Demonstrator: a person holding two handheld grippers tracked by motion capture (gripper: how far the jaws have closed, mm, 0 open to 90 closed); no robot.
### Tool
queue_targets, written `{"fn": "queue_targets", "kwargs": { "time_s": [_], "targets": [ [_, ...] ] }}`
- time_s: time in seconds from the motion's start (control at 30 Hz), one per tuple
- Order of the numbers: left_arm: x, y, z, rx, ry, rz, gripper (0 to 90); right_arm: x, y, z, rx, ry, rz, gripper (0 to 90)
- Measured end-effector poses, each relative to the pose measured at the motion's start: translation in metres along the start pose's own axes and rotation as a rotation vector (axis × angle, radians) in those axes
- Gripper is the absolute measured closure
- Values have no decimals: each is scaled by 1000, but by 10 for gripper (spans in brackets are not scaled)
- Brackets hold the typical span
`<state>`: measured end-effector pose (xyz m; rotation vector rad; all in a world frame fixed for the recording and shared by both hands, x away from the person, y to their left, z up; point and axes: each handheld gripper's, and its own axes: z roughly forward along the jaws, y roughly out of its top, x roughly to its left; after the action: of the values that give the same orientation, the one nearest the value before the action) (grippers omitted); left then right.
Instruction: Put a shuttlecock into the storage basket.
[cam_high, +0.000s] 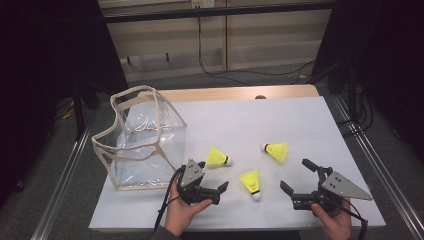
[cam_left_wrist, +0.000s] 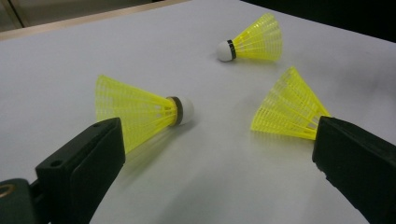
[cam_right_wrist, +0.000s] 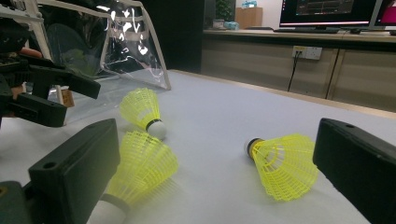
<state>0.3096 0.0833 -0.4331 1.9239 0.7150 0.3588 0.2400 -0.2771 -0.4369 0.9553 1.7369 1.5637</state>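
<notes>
**Three shuttlecocks loose on the table, both grippers wide and empty**

Far left from my high view: clear bag (cam_high: 145, 142) with tan trim, standing open-mouthed on the white table (cam_high: 280, 115), its lower right corner near my left gripper.

Left gripper (cam_high: 212, 177), held in the left hand (cam_high: 181, 210) at the near edge. Jaws spread well apart, nothing between them, pointing rightward across the table. In the left gripper view the left shuttlecock (cam_left_wrist: 140, 109) lies on its side just beyond the near jaw, white cork to the right; the middle shuttlecock (cam_left_wrist: 289, 107) has its cork hidden behind the other jaw.

Left shuttlecock (cam_high: 218, 158) sits just past the upper jaw tip, close but apart, cork aimed right. Middle shuttlecock (cam_high: 251, 183) lies between the two grippers, cork toward me. Right shuttlecock (cam_high: 276, 151) lies farther back, cork to the left (all three yellow-skirted, none touching another).

Right gripper (cam_high: 296, 176), in the right hand (cam_high: 334, 220), at the near right. Jaws also wide apart, empty, aimed left toward the middle shuttlecock. Its own view frames the middle shuttlecock (cam_right_wrist: 135, 170) by one jaw and the right shuttlecock (cam_right_wrist: 282, 163) by the other, neither visibly touched.
</notes>
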Motion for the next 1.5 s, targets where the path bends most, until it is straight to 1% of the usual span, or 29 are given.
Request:
{"fn": "queue_targets", "kwargs": {
  "time_s": [0.03,0.07,0.2,0.3,0.33,0.4,0.47,0.5,0.53,0.6,0.63,0.67,0.8,0.87,1.03,1.1,1.23,1.27,1.3,1.33,1.43,1.47,1.5],
  "targets": [
    [1,0,1,4,2,-4,29,0,0,0,1,1,0,5],
    [1,0,2,-5,1,-18,29,0,0,0,0,1,-2,5],
    [3,2,6,5,20,-41,34,0,0,0,-1,1,-1,5],
    [4,3,10,18,38,-43,39,0,0,0,-3,1,-1,5],
    [4,3,12,18,37,-45,40,0,0,0,-4,0,0,5],
    [5,4,14,30,52,-47,45,0,1,-1,-5,0,0,5],
    [6,4,15,32,65,-50,47,-1,1,-1,-5,-1,-1,5],
    [7,4,16,29,62,-58,47,0,1,-1,-6,1,3,5],
    [7,4,17,29,70,-62,49,-1,1,-1,-6,-1,2,5],
    [8,5,19,39,70,-63,50,-1,1,-1,-6,0,0,5],
    [9,4,21,35,66,-64,58,-1,1,-1,-7,0,1,5],
    [9,4,22,38,73,-71,58,0,1,-1,-8,0,1,5],
    [12,4,25,54,91,-75,63,0,1,-1,-6,0,-2,5],
    [14,3,27,54,90,-98,64,0,1,-1,-7,2,0,5],
    [14,5,32,60,96,-93,66,0,1,-1,-7,1,-1,5],
    [15,6,33,63,103,-97,66,0,1,-1,-7,1,-1,5],
    [17,7,36,66,122,-100,71,0,1,-1,-7,2,-1,5],
    [17,8,37,68,126,-93,72,0,1,-1,-7,2,-2,5],
    [18,8,38,72,135,-97,75,0,1,-1,-7,1,-2,5],
    [19,8,39,77,131,-93,76,0,1,-1,-6,0,-3,5],
    [21,8,42,90,141,-101,85,0,1,-1,-11,2,-2,5],
    [21,8,43,81,141,-102,86,0,1,-1,-11,2,-2,5],
    [22,9,44,88,143,-94,87,0,1,-1,-11,3,-1,5]
  ]
}}
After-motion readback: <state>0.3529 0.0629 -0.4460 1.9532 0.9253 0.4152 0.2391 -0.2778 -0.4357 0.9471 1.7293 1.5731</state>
